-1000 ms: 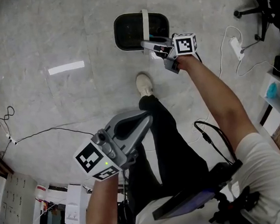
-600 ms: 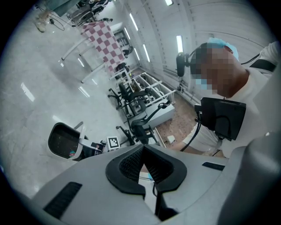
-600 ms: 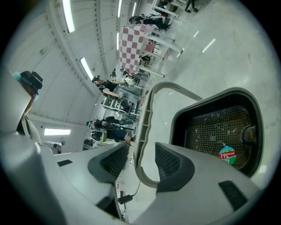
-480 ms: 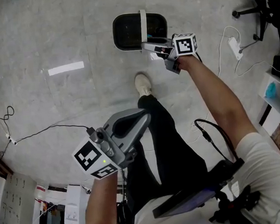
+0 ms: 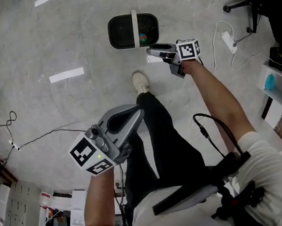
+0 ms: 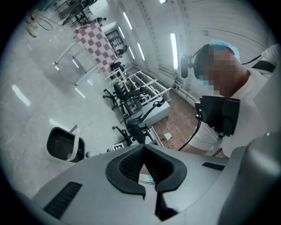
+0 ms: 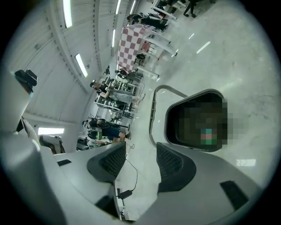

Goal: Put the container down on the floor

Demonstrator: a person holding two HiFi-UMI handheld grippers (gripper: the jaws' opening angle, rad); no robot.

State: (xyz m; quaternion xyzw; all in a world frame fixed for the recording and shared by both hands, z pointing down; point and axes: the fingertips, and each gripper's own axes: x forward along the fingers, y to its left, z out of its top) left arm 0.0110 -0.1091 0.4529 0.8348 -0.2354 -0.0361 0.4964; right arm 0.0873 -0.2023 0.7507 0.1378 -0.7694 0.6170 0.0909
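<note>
Set down: the container [image 5: 134, 21] stands on the floor [image 5: 40, 40], ahead of the person's shoe [image 5: 140, 81], its white handle spanning the opening. The right gripper [image 5: 151, 50], which was at the container's near rim a second ago, has drawn clear and now hangs just beside it. Its jaws are opening with nothing between them, so the put-down looks complete. The left gripper [image 5: 138, 113] hangs well apart, over the person's leg, its jaws pressed together on nothing. Inside the dark container lies one small green-and-red item [image 5: 142, 35], too small to identify.
</note>
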